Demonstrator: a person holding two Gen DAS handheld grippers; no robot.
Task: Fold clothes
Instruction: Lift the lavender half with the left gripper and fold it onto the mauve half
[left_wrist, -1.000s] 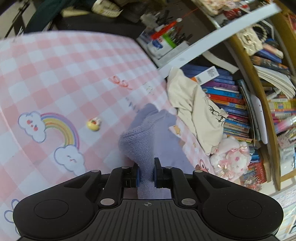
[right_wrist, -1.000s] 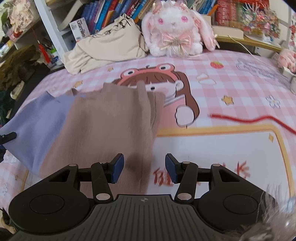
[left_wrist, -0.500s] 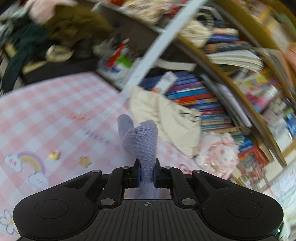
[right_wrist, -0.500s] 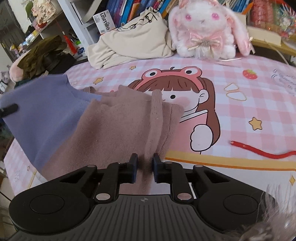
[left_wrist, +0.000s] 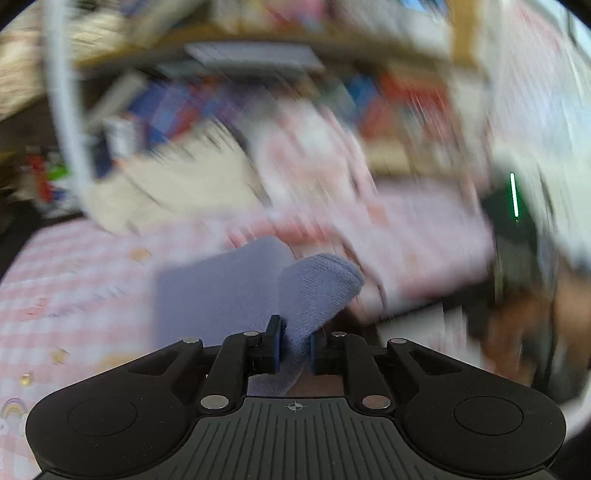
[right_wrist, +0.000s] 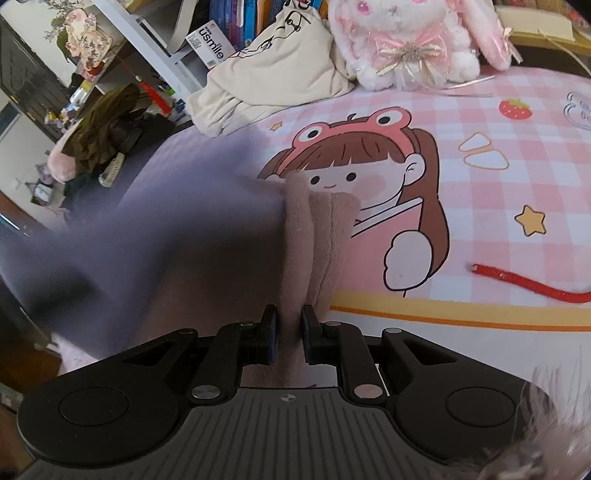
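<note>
Soft knit garment, two-toned: lavender panel (right_wrist: 155, 236) and a dusty-pink panel (right_wrist: 317, 236), limp and light by the look, bunching into ridges wherever it is pinched. It is lifted off the bed between both tools, with the pink checked bedsheet (right_wrist: 517, 155) beneath. Right tool (right_wrist: 289, 334) is pressed together on a gathered fold of the pink part; fabric fills the gap between the pads. Left tool (left_wrist: 293, 350) pinches a thick roll of the lavender knit (left_wrist: 314, 291), its jaws opening slightly at this moment though cloth is still wedged between them; left view heavily blurred. Judgement: knit will stretch and sag rather than hold a crease, not slippery, nothing fragile; best taken at hems or corners, not mid-panel, so edges line up. Room: open bedsheet ahead and to the right of the garment. A red cord (right_wrist: 532, 286) lies near, a cream tote bag (right_wrist: 280, 70) and plush rabbit (right_wrist: 413, 40) sit at the far edge before the bookshelf; bed edge drops off at the left.
</note>
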